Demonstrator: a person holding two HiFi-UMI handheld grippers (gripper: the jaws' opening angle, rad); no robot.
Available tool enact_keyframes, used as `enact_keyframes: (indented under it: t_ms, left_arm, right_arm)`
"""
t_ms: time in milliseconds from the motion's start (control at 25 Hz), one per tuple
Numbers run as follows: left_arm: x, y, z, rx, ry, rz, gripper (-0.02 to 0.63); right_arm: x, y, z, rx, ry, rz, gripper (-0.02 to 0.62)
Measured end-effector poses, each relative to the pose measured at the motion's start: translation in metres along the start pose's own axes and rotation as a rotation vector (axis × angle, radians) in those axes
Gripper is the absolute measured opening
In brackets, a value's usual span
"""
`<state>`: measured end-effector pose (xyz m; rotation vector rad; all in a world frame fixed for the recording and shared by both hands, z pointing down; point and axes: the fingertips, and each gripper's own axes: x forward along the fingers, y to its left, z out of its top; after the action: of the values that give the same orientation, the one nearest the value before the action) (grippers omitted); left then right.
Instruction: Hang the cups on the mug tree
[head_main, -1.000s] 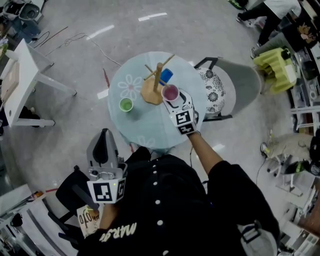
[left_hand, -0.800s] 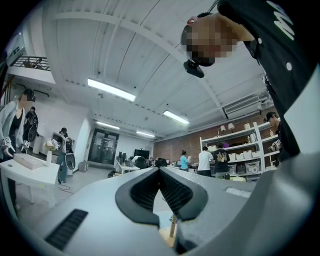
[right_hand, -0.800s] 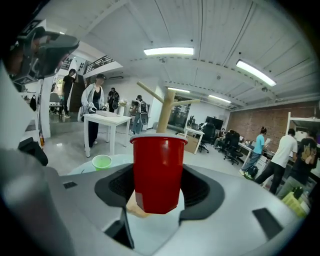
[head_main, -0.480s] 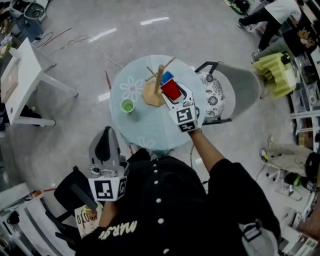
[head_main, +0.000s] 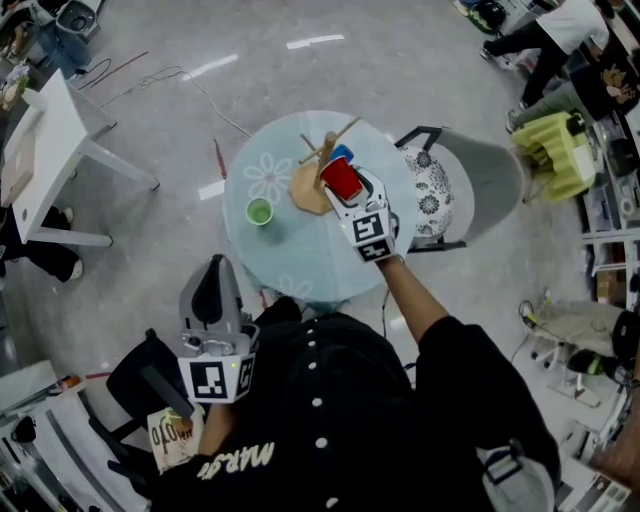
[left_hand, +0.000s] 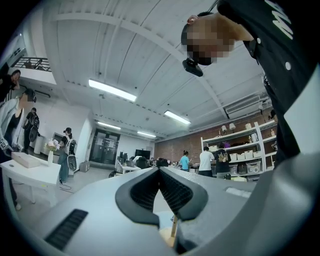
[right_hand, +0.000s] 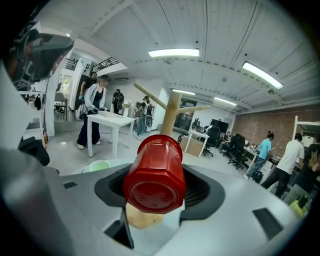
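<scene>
Your right tongs (head_main: 344, 188) are clamped on the red cup (head_main: 341, 179), just above centre of the head view. In the right gripper view the cup (right_hand: 154, 175) lies on its side between the dark pads, with its base facing the camera and its mouth facing the mug tree (right_hand: 170, 112). The cup is held above the round table (head_main: 290, 255), close against the tree's wooden post (head_main: 327, 152) and over its base, and it is on no peg. A blue cup (head_main: 343, 153) shows just behind the red one beside the post; you cannot tell whether it hangs there. A green cup (head_main: 259, 211) stands upright on the table, left of the tree and apart from it. Your left tongs (head_main: 210, 275) are at the lower left, off the table by your body; in the left gripper view their tips (left_hand: 160, 172) meet with nothing between them.
</scene>
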<state>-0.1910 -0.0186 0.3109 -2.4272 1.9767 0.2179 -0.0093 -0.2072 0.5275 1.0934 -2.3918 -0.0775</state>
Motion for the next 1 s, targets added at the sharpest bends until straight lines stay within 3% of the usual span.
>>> enact_keyframes:
  t_ms: [200,880,1000]
  left_arm:
    - [0.0,0.003,-0.004,-0.002,0.006,0.005,-0.005]
    - [0.004,0.004,-0.007,-0.007,0.01,0.001,-0.003]
    - [0.005,0.003,-0.007,-0.007,0.009,-0.003,-0.005]
  right_arm:
    - [0.008,0.004,-0.019,0.009,0.045,0.014,0.27]
    - [0.012,0.004,-0.031,0.027,0.069,0.025,0.279]
    - [0.011,0.005,-0.033,0.037,0.07,0.031,0.306]
